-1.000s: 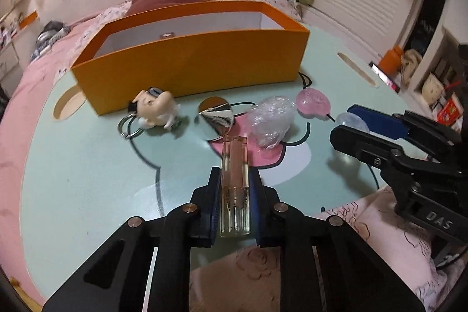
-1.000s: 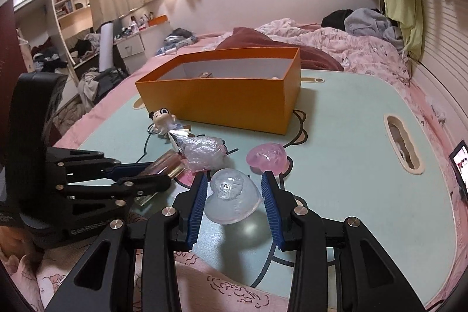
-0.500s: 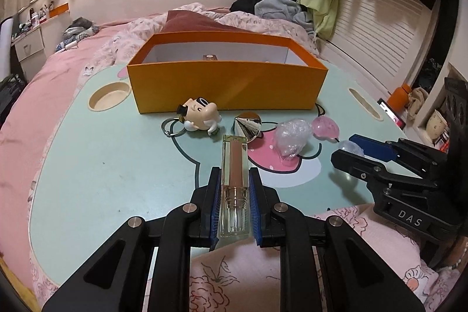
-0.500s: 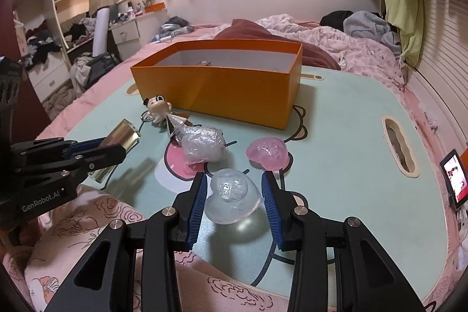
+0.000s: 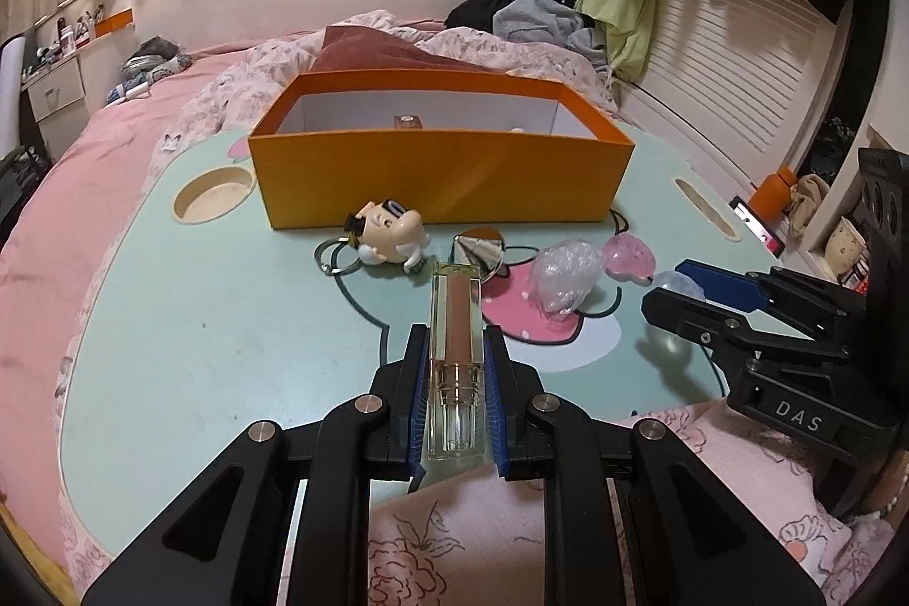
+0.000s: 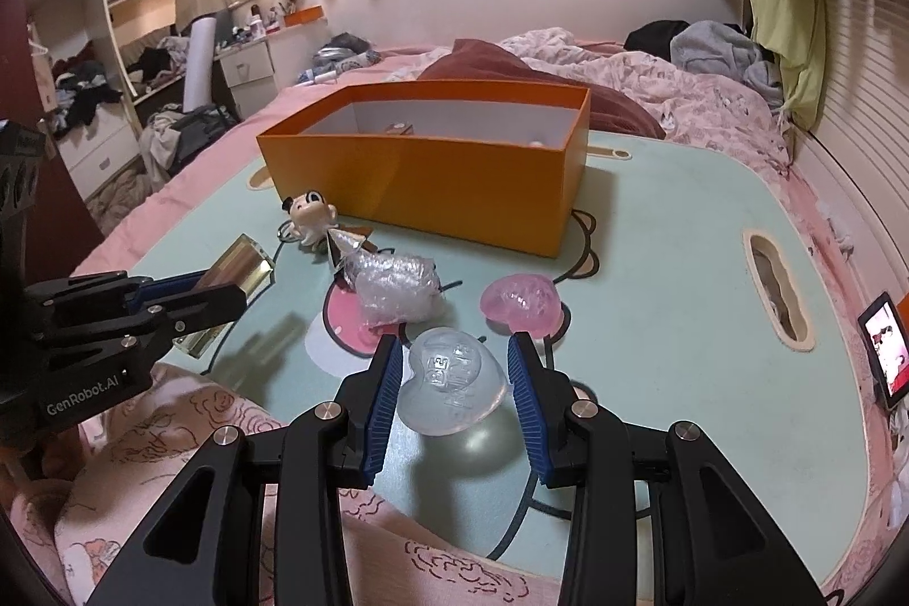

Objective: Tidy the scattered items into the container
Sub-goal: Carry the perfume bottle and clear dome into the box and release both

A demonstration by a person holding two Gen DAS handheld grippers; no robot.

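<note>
Mint table (image 5: 199,350): orange box (image 5: 443,177) holds small brown-capped item (image 5: 407,121).

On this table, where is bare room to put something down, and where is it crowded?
Bare: the table left of the figure keychain, below the round cup hole; also between the orange box and the slot. Crowded: in front of the box, around the foil cone, plastic wad and pink heart.

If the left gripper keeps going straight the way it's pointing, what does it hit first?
Probably the silver cone-shaped trinket, just past the tip of the lip gloss tube held by the left gripper, with the orange box behind it. Depth is unclear; it might meet the table first.
</note>
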